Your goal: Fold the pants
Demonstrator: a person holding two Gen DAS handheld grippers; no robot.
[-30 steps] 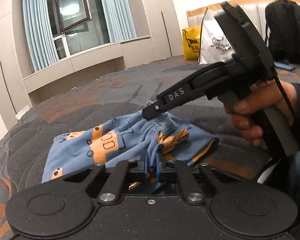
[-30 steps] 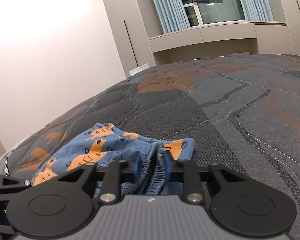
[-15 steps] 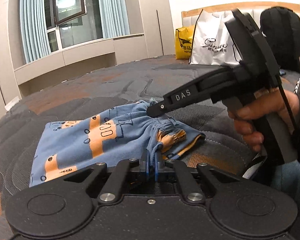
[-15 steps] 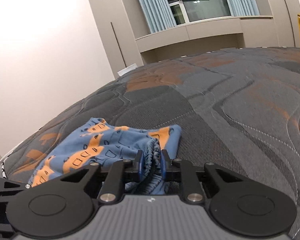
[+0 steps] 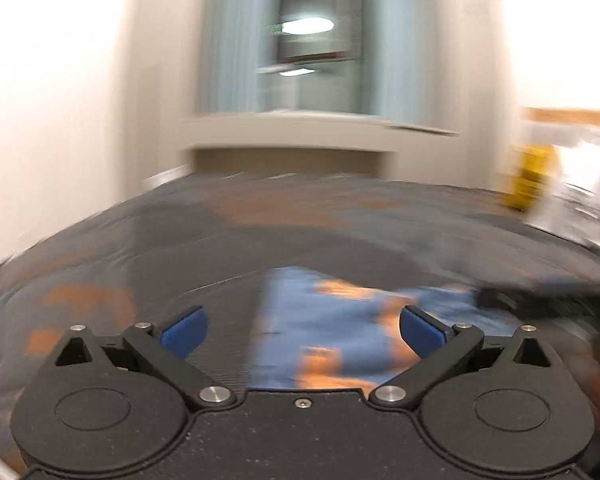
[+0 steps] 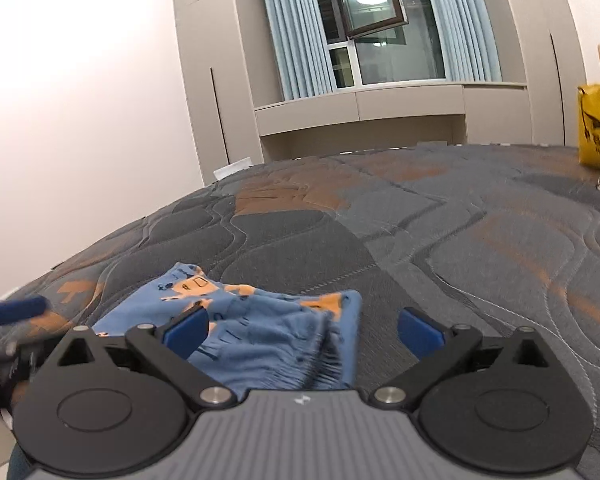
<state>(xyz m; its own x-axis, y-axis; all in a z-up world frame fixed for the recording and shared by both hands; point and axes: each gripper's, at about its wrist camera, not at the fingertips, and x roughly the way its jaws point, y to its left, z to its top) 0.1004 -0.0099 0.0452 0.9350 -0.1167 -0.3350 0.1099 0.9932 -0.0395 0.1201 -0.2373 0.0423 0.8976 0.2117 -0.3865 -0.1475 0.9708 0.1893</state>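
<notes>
Right wrist view: the right claw (image 6: 302, 332) now stands wide, having let go of the gathered waistband it pinched half a second ago; the left claw (image 5: 302, 330) is likewise wide. The fold looks laid down. The blue-and-orange pants (image 6: 268, 320) lie bunched on the bed (image 6: 460, 240), at 6 o'clock.

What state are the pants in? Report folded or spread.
Folded. The pants lie doubled on the bed, the gathered waistband on top; both grippers are open.
</notes>
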